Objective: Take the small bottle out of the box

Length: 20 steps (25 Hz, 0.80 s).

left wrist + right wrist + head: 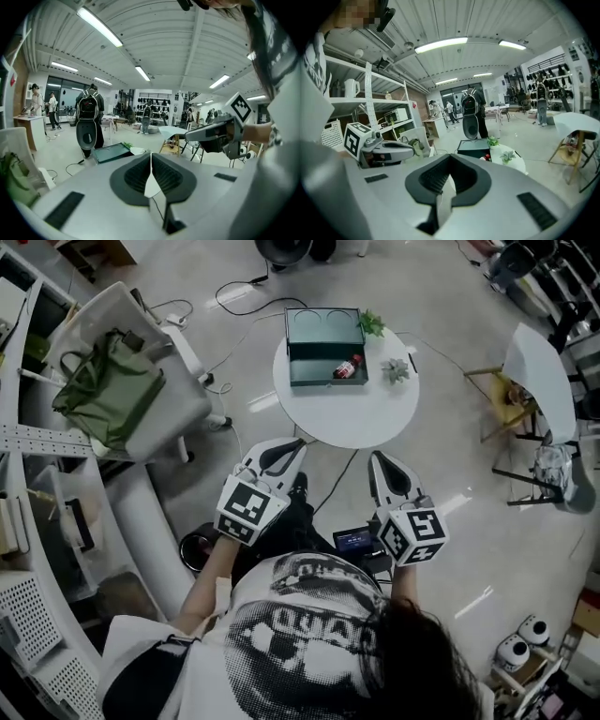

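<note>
A dark green box [325,348] stands open on a round white table [347,413]. The small bottle [348,367], with red on it, lies on its side in the box's front right corner. Both grippers hover over the floor short of the table's near edge, well apart from the box. My left gripper [298,443] is shut with nothing in it, its jaws meeting in the left gripper view [151,157]. My right gripper [374,458] is shut and empty too [450,158]. The right gripper view shows the box [474,147] and a bit of the red bottle [487,157] ahead.
Two small plants [371,322] [396,369] stand on the table beside the box. A white chair with a green bag [111,388] is at the left, another chair [536,390] at the right. Cables cross the floor. Several people stand far off.
</note>
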Each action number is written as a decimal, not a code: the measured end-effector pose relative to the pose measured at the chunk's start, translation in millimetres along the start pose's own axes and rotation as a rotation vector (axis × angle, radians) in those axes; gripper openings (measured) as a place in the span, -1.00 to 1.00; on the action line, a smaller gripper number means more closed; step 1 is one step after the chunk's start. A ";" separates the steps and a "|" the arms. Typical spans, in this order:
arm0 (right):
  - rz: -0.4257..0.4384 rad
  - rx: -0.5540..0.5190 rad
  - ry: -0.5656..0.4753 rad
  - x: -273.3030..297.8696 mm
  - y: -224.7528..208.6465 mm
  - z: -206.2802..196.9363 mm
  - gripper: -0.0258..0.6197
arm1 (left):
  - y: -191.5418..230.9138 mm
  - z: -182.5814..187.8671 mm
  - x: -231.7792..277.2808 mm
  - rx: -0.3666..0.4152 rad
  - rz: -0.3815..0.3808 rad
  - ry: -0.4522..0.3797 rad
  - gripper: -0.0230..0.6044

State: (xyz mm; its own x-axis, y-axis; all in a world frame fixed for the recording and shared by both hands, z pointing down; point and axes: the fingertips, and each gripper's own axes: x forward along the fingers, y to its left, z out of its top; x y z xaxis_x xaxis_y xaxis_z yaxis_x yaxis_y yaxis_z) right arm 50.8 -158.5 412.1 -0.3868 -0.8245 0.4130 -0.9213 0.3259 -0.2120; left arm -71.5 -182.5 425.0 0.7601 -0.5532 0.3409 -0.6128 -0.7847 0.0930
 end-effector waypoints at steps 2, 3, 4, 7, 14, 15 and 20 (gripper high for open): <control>-0.001 0.006 0.017 14.4 -3.3 2.9 -0.92 | 14.6 0.2 7.1 -0.010 -0.002 0.002 -0.88; -0.001 0.010 0.024 21.2 -4.8 4.0 -0.92 | 20.8 0.7 10.9 -0.014 -0.004 0.002 -0.88; 0.000 0.014 0.030 27.6 -6.2 4.9 -0.92 | 26.5 1.5 14.8 -0.017 -0.006 0.001 -0.88; 0.000 0.021 0.039 44.7 -10.5 8.6 -0.92 | 40.4 5.8 26.9 -0.017 -0.018 -0.006 -0.88; -0.012 0.038 0.042 72.1 -25.5 20.3 -0.92 | 63.9 24.3 48.8 -0.004 -0.029 -0.029 -0.88; -0.011 0.044 0.041 74.8 -27.1 21.8 -0.92 | 66.3 25.8 50.3 -0.007 -0.027 -0.032 -0.88; -0.001 0.061 0.040 85.8 -34.3 28.4 -0.92 | 74.3 25.1 57.2 -0.036 -0.010 -0.027 -0.88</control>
State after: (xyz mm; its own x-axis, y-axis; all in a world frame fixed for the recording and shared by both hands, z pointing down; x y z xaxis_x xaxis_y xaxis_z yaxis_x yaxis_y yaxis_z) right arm 50.4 -253.5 429.7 -0.3883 -0.8054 0.4479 -0.9179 0.2952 -0.2651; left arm -68.1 -279.4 428.0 0.7713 -0.5533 0.3145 -0.6123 -0.7800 0.1295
